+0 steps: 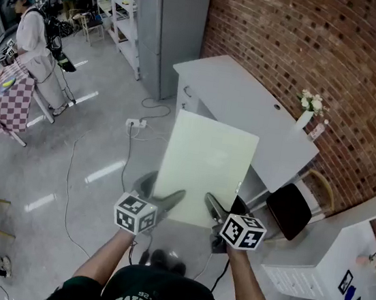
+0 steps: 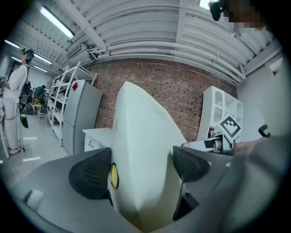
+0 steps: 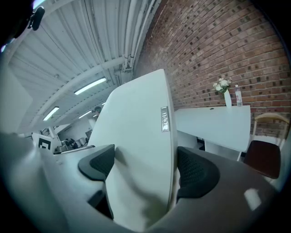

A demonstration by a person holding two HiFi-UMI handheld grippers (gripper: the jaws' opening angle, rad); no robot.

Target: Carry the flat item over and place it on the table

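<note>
Bright room, lit by long ceiling lights up top. White glare strips on the shiny floor. Shadows faint. Head view is sharp. The 2 gripper views bend round at the edges w/ dark corners; close-up stuff looks soft & blurry.

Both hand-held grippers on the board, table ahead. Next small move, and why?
Probably carry the board forward toward the white table. Both the left hand-held gripper and the right hand-held gripper clamp its near edge, and it hangs over the floor, short of the table.
</note>
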